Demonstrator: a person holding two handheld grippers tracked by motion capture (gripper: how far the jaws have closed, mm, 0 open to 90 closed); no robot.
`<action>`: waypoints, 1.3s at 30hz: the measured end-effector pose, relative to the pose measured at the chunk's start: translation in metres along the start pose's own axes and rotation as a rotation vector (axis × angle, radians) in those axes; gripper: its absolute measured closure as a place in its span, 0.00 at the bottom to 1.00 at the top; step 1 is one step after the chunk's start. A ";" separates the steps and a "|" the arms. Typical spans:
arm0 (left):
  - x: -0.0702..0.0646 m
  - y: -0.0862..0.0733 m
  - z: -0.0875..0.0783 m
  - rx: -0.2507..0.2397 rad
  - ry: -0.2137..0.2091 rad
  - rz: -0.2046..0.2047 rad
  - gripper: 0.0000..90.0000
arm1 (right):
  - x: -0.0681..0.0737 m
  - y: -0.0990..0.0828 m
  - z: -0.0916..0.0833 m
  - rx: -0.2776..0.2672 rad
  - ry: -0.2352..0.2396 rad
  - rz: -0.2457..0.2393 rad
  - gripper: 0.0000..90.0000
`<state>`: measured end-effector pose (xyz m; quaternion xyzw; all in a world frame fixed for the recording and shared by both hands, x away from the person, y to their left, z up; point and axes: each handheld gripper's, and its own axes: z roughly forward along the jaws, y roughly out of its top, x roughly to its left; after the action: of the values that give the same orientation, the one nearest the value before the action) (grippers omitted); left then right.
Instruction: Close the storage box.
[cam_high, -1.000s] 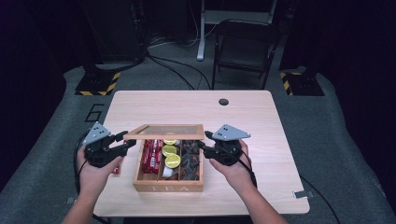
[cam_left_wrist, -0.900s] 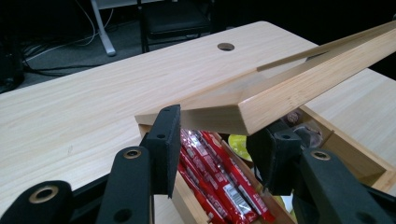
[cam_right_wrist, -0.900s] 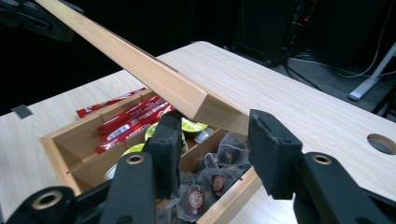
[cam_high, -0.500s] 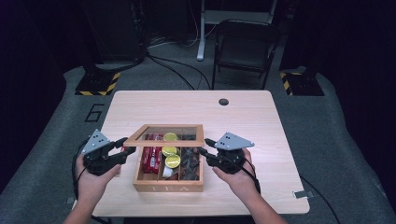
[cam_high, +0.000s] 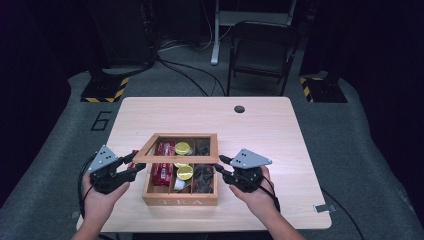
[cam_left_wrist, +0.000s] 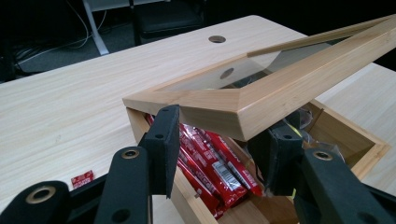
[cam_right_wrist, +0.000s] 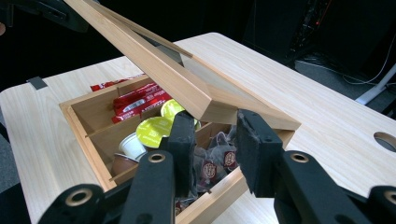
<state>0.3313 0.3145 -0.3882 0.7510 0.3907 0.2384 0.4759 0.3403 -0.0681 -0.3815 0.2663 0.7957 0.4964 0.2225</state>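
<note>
Wooden compartment box sits near the front of the light wood tabletop, its glass-paned wooden lid raised and tilted. Left tool and right tool grip the lid's front corners; the right jaws have just been closing.

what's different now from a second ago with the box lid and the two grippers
The lid has come down from steeply tilted to nearly flat over the wooden box. Both hands sank with it; the right gripper has been closing on its corner, the left gripper straddles the other. Box and contents stayed put.
</note>
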 end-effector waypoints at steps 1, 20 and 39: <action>-0.001 -0.001 0.000 -0.001 0.002 -0.003 0.60 | 0.000 -0.001 0.000 -0.002 0.001 -0.007 0.75; -0.011 -0.030 0.003 0.020 0.007 0.025 0.56 | 0.013 -0.027 0.000 0.023 0.022 -0.005 0.75; -0.017 -0.061 0.007 0.021 0.004 -0.004 0.55 | 0.024 -0.053 0.005 0.035 0.028 0.014 0.71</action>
<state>0.3050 0.3119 -0.4456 0.7548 0.3956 0.2346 0.4677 0.3141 -0.0686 -0.4338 0.2686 0.8054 0.4878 0.2032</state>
